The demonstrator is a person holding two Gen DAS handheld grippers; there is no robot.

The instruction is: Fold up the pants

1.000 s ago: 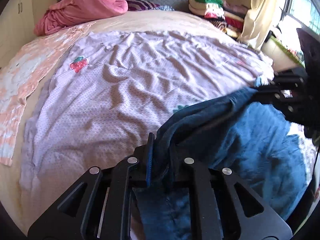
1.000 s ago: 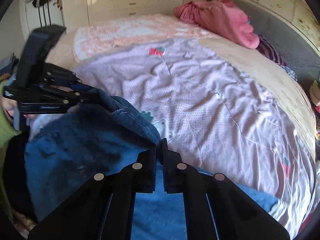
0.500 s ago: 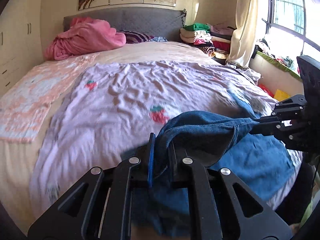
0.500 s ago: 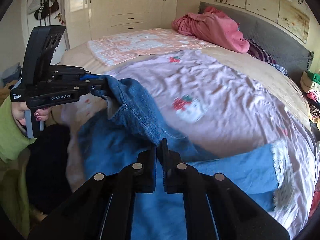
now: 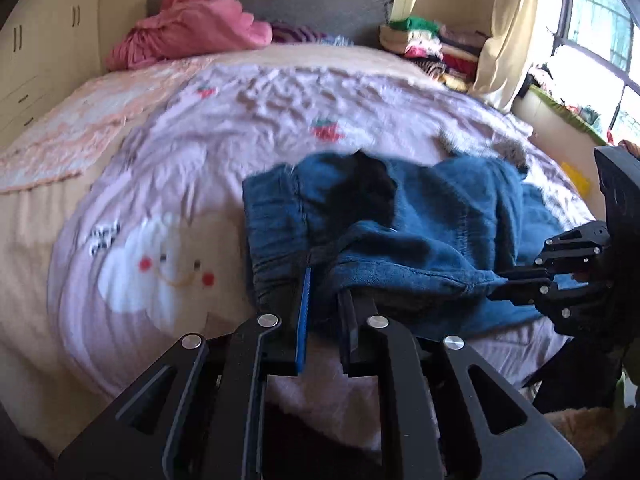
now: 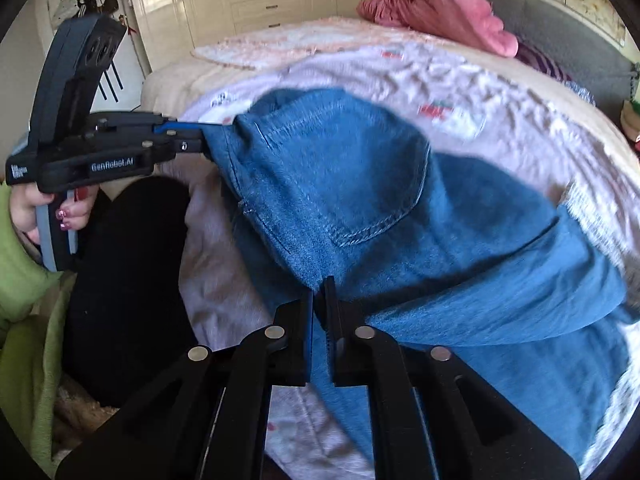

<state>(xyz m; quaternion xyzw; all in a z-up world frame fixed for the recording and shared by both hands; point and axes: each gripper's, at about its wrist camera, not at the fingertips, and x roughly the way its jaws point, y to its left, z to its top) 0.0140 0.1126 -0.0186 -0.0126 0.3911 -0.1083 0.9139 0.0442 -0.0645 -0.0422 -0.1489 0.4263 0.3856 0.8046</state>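
Right wrist: both tools (image 6: 319, 280) pinch the pants (image 6: 360, 184)

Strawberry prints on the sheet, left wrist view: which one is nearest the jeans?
The strawberry print just beyond the jeans; the other print sits farther back, toward the pink blanket.

Matte black handheld rigs, person in lime-green fleece.
Black two-finger left gripper (image 6: 200, 136): linkage arms with silver round screws, blue strip along one finger pad, white "GenRobot.AI" lettering on the body, grey-blue handle. Black matching right gripper (image 6: 319, 296): same screws. Hand (image 6: 52, 210): glittery pink-red nail polish, green fleece sleeve (image 6: 20, 280).
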